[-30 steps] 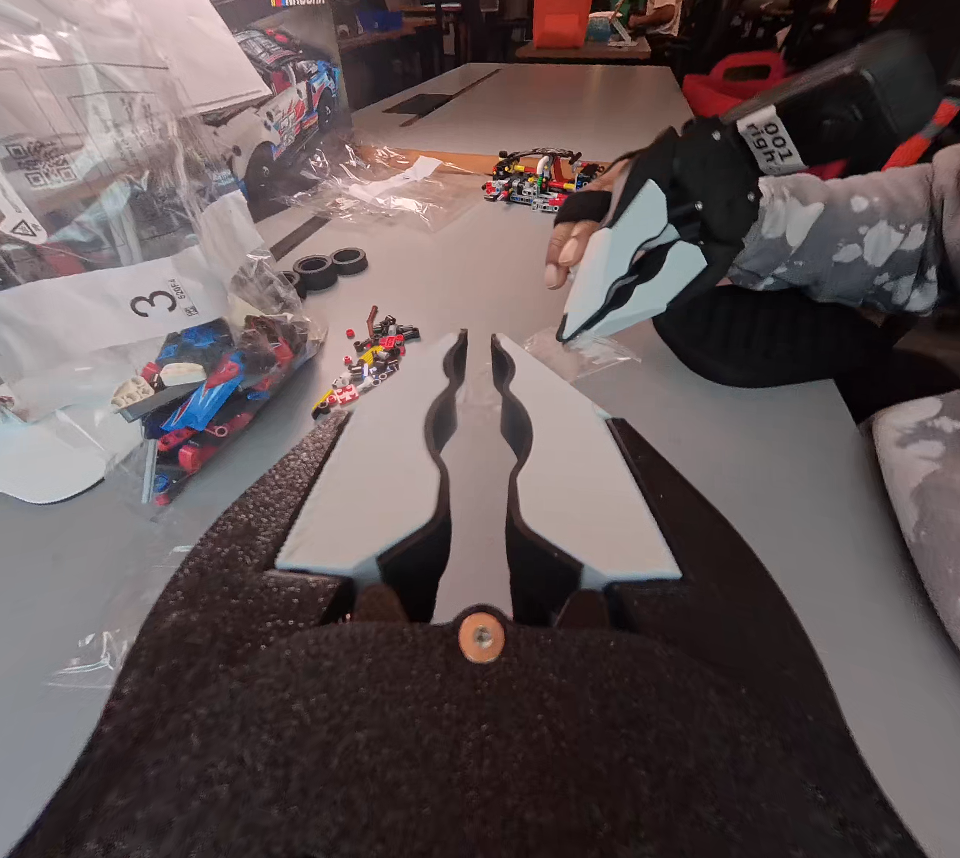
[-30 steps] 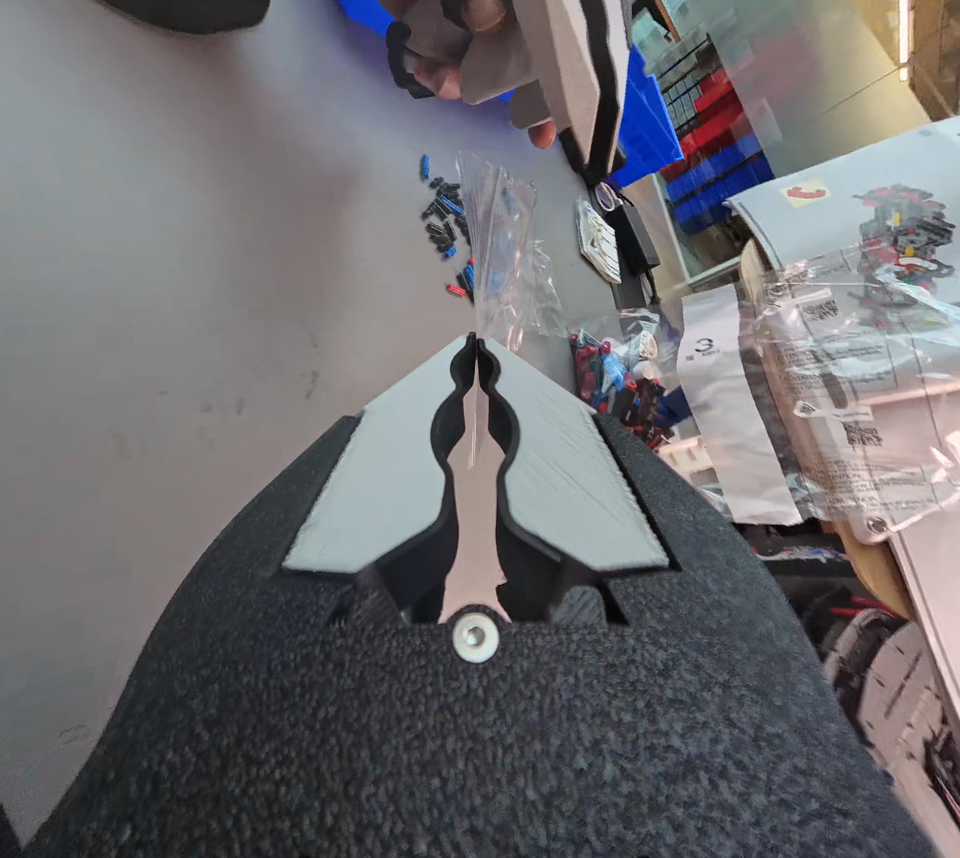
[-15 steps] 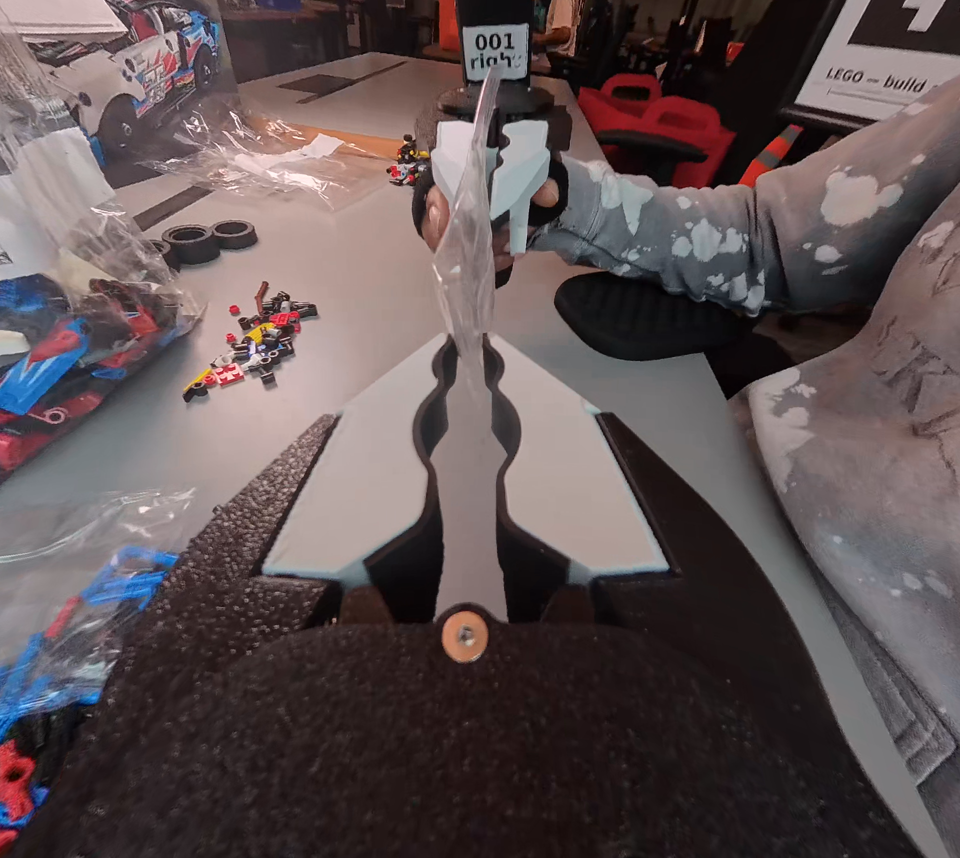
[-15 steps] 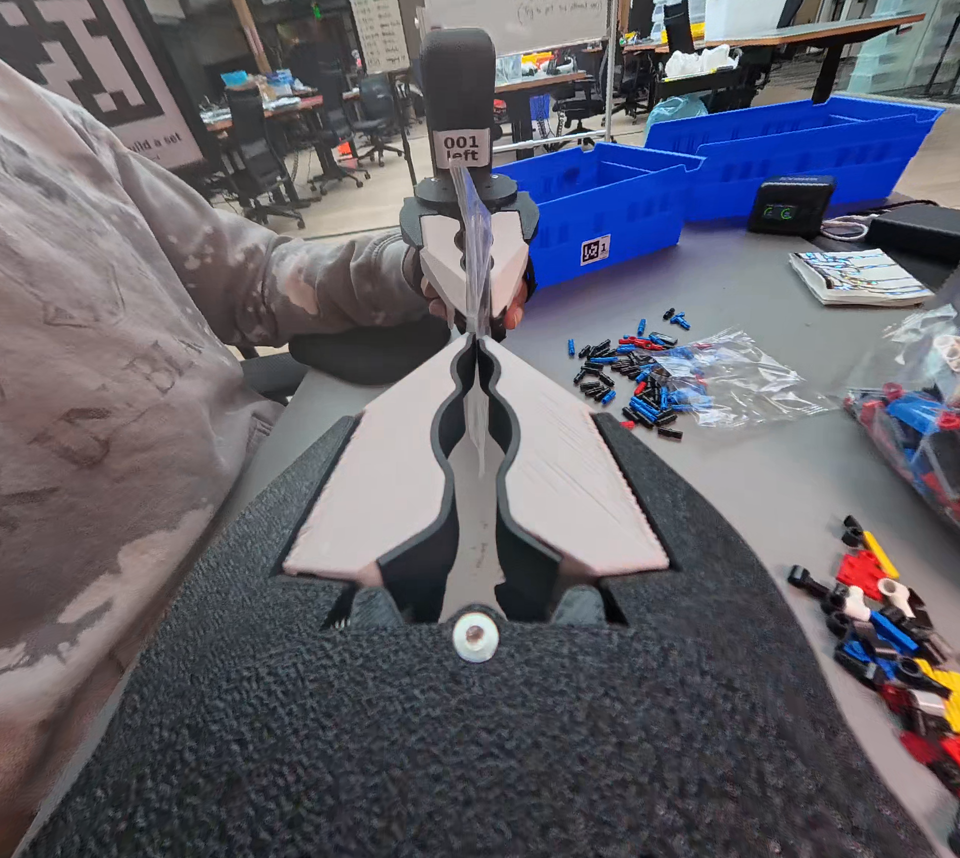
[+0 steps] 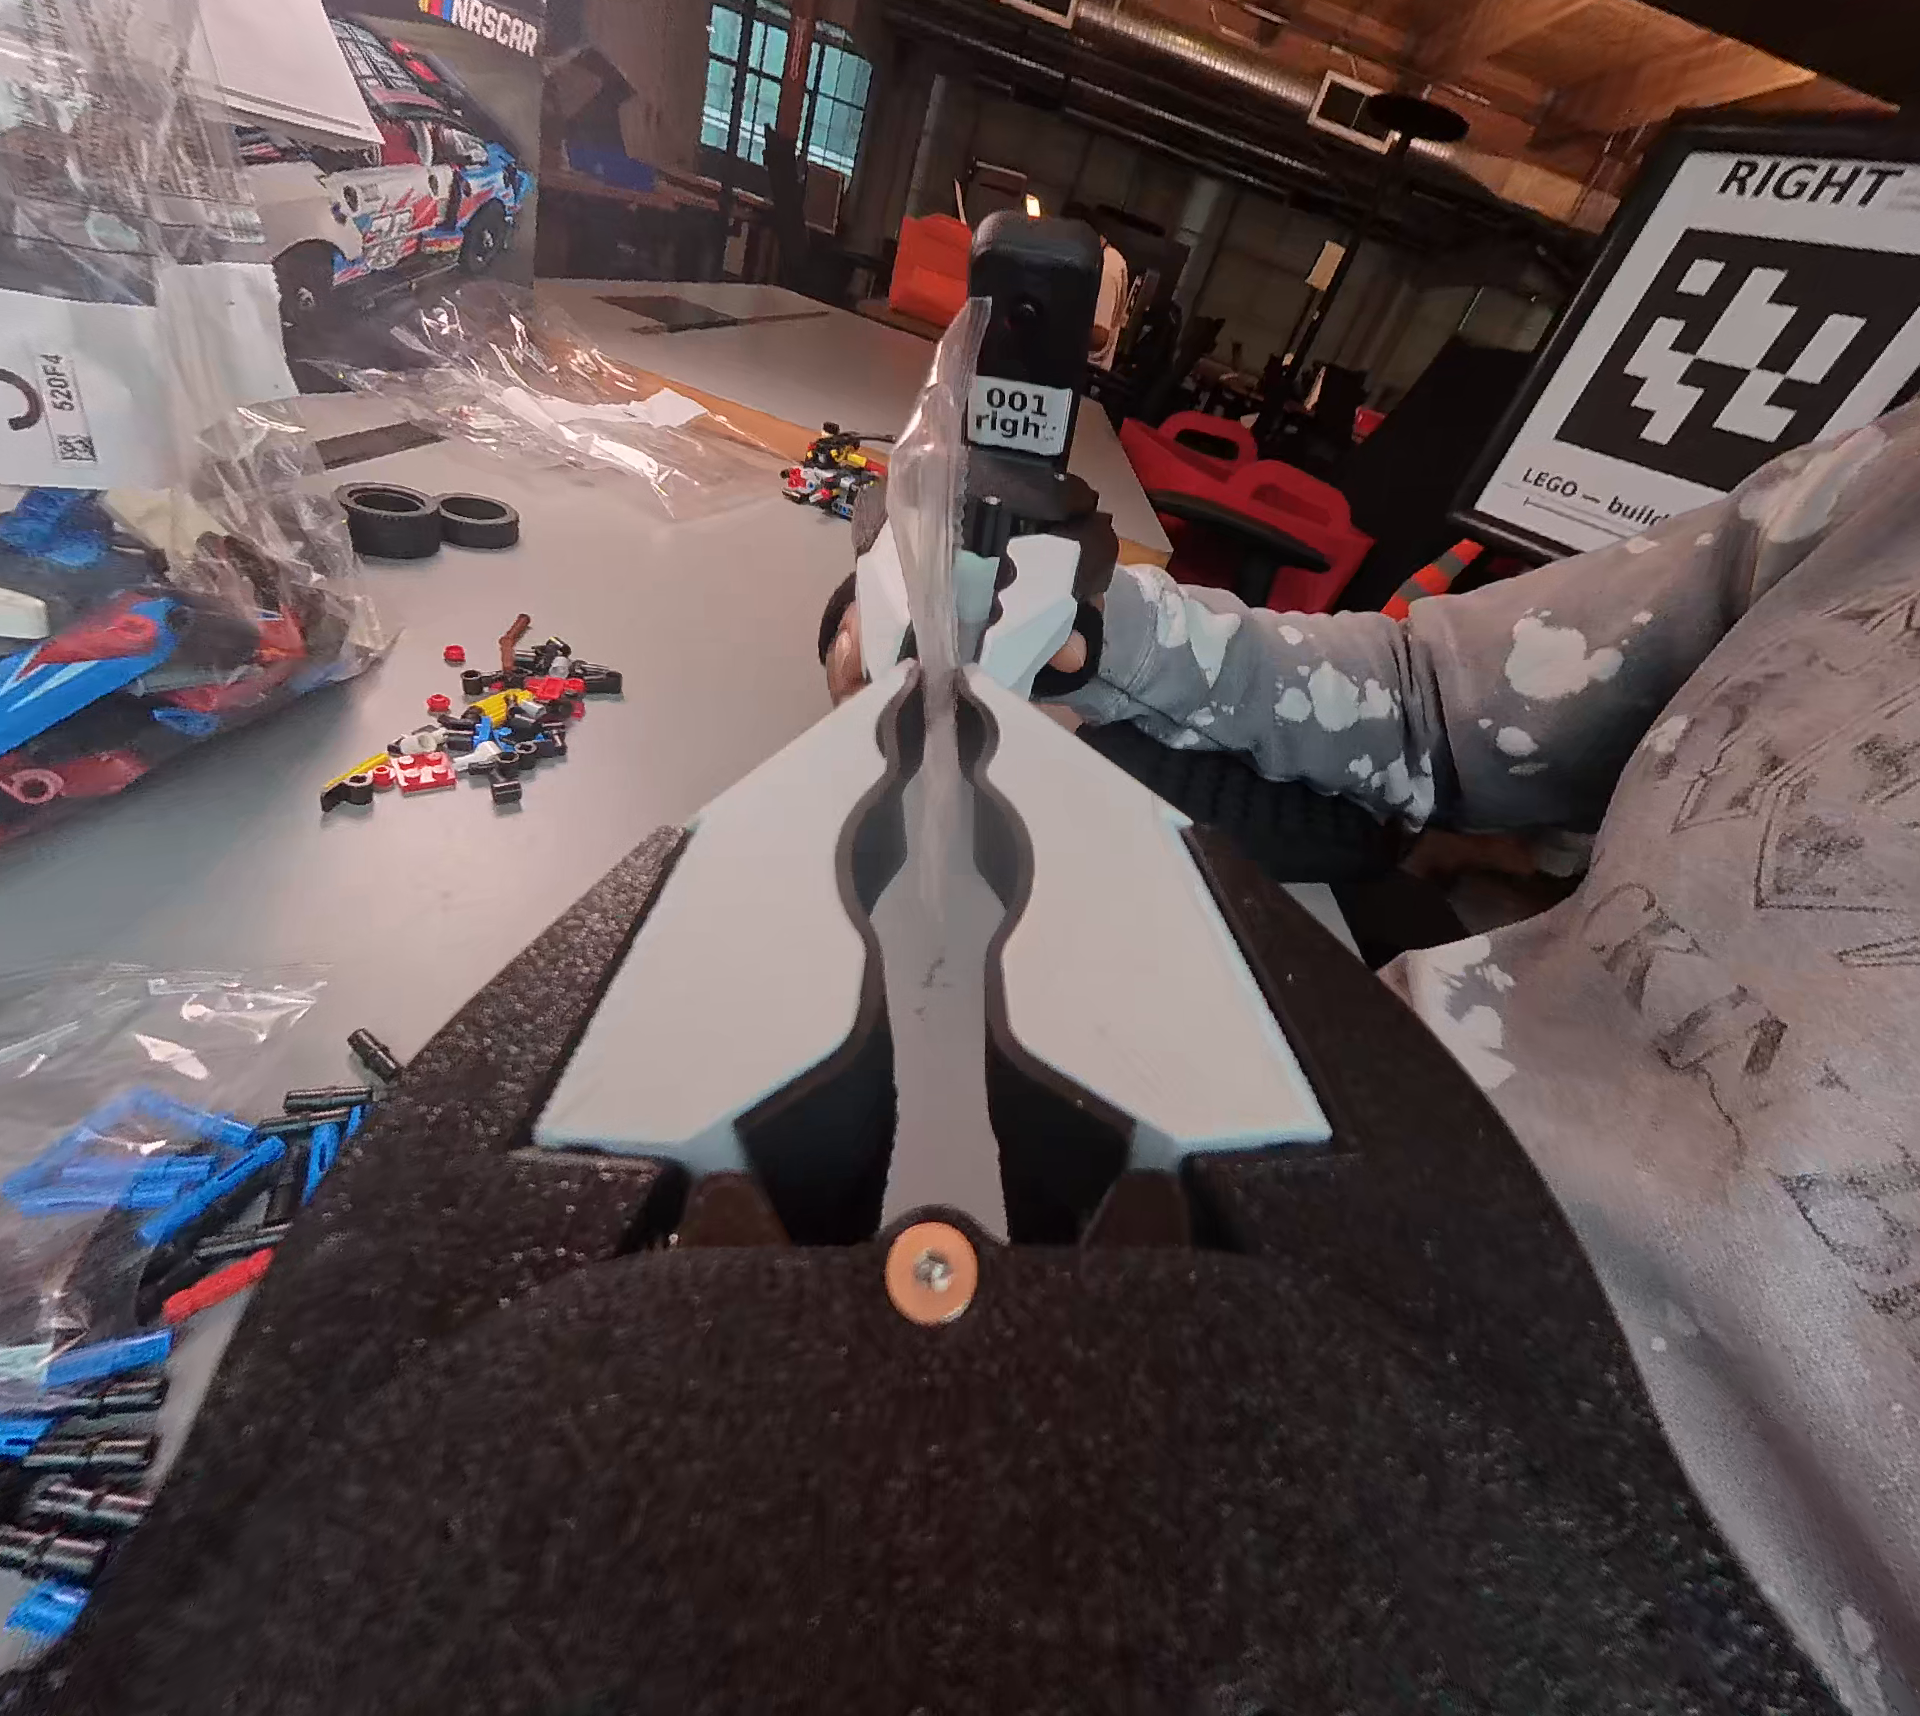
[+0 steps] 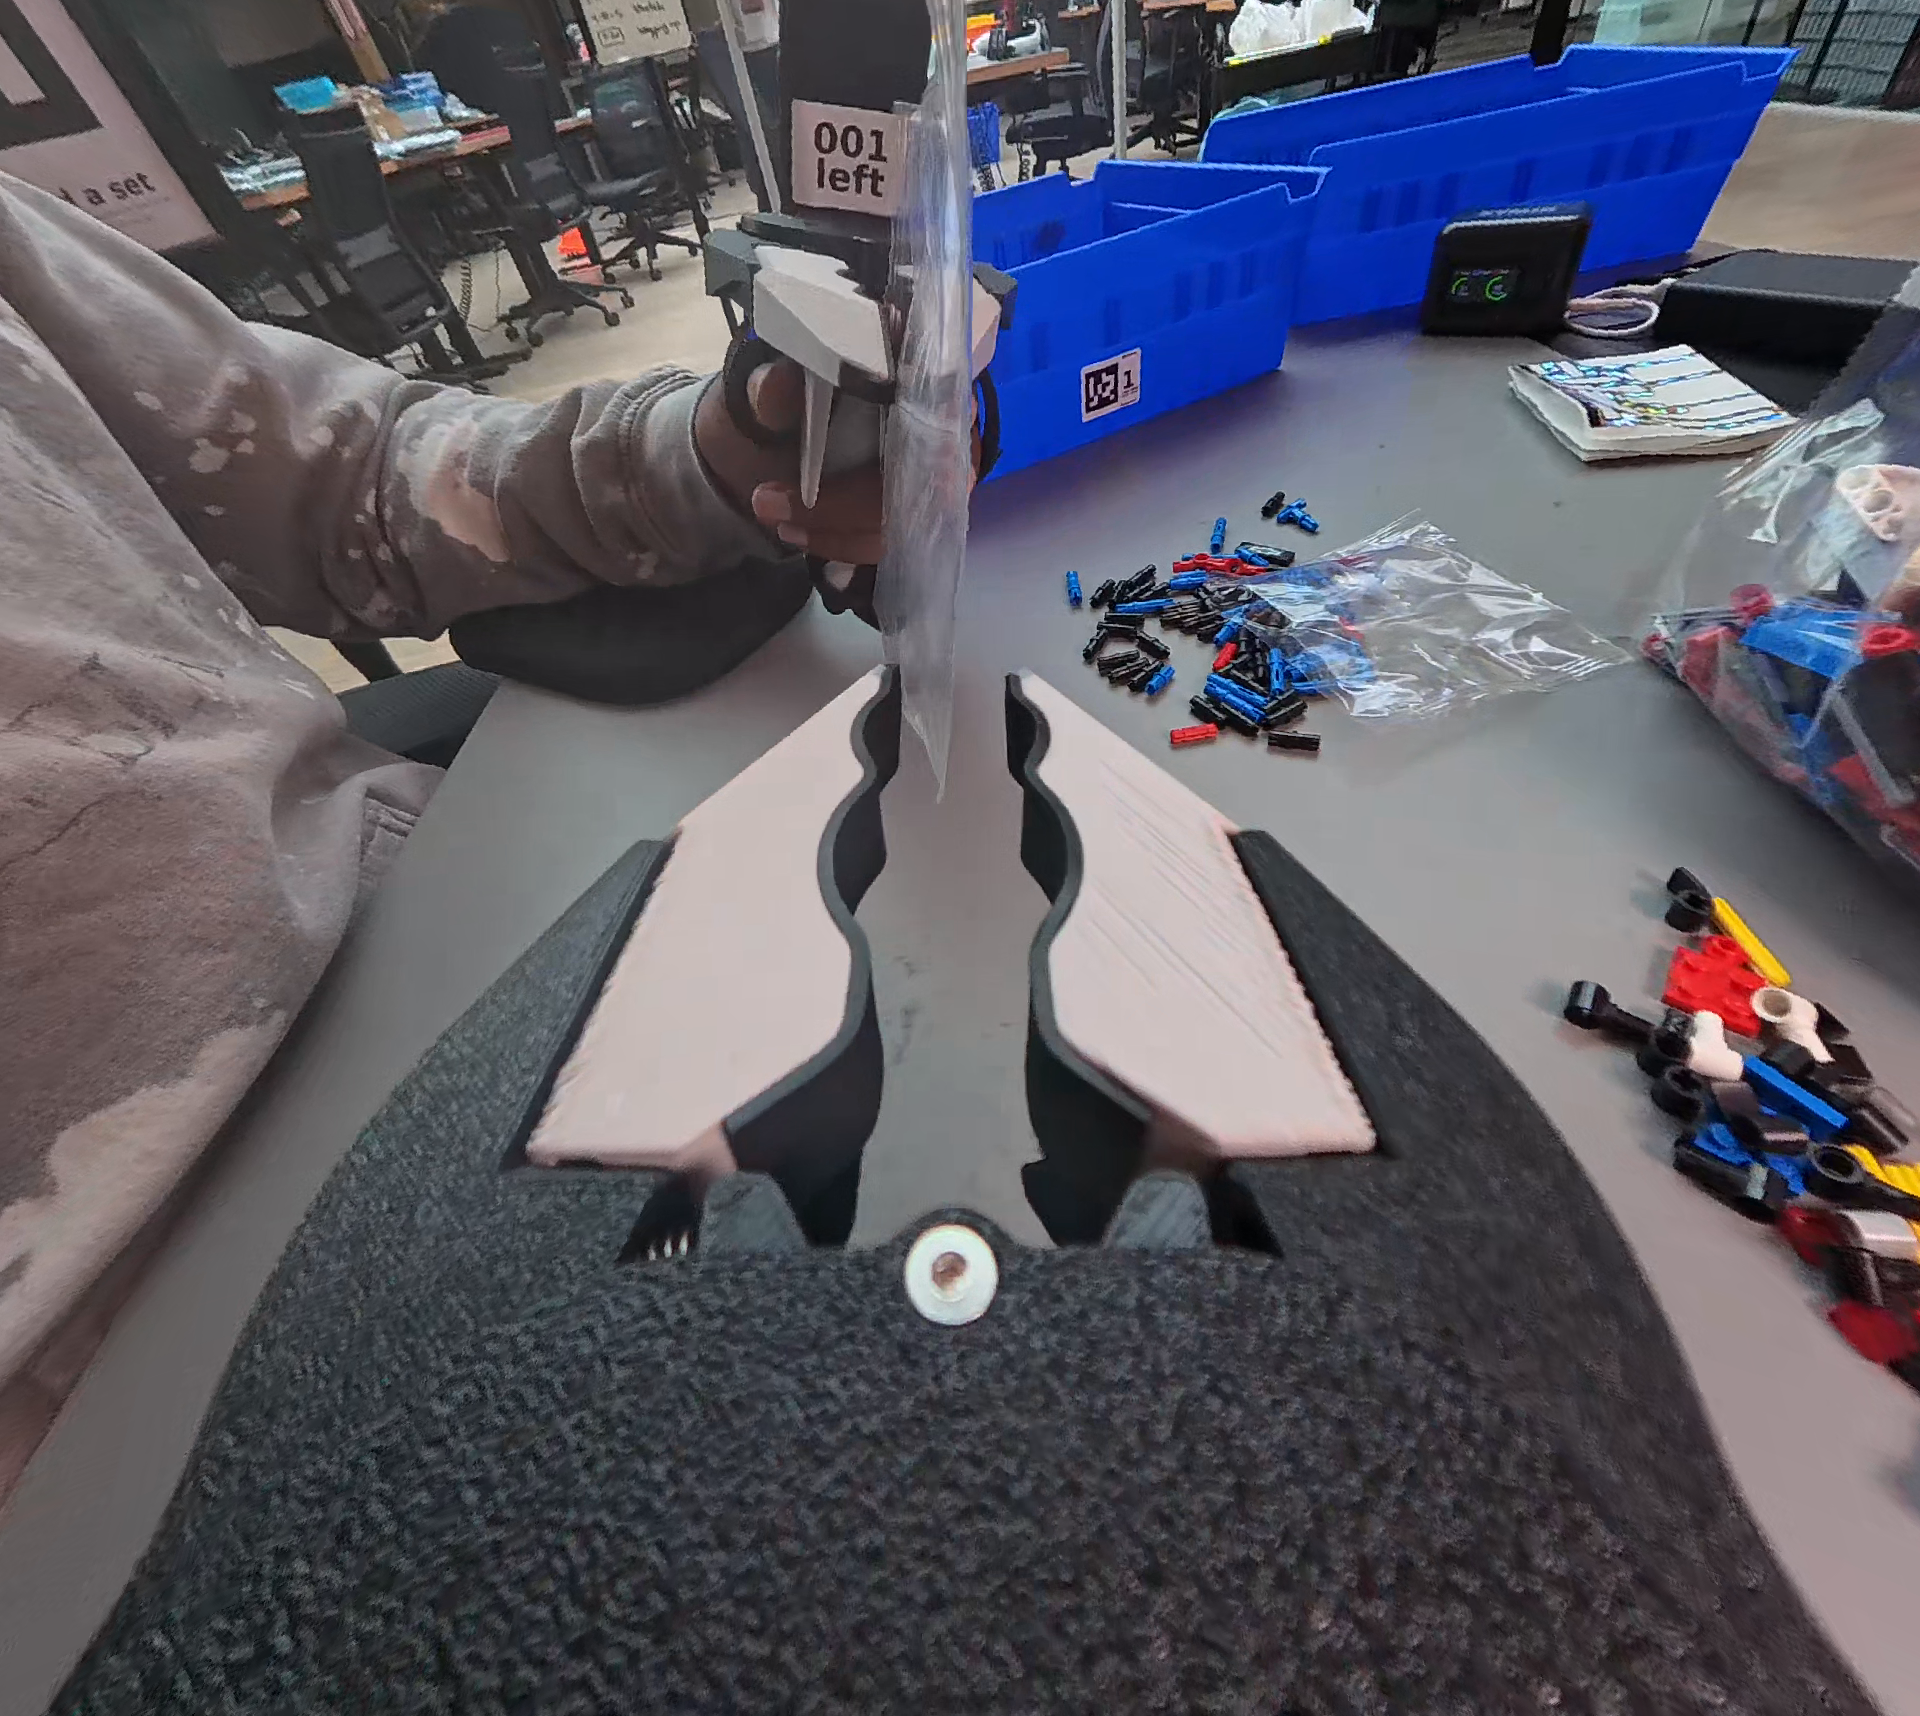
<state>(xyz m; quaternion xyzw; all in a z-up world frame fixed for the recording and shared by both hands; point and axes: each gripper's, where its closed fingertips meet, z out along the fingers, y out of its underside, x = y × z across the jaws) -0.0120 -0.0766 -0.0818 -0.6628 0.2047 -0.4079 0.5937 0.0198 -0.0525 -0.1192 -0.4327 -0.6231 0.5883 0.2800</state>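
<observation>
Two grippers, one clear plastic bag (image 5: 930, 523) between them, upright at frame centre. Far left in the left wrist view: bagged bricks (image 5: 125, 658), then loose pieces (image 5: 478, 731) on the grey table (image 5: 665, 627). Centre: left gripper (image 5: 938, 692), jaws pinched on the bag's edge (held thin-side-on, probably for a clean hold). Right wrist view: right gripper (image 6: 948, 690) spread apart, bag hanging just inside the gap, unclamped. Further right: spilled blue and black pins (image 6: 1195, 627), blue bins (image 6: 1351, 232) behind.
</observation>
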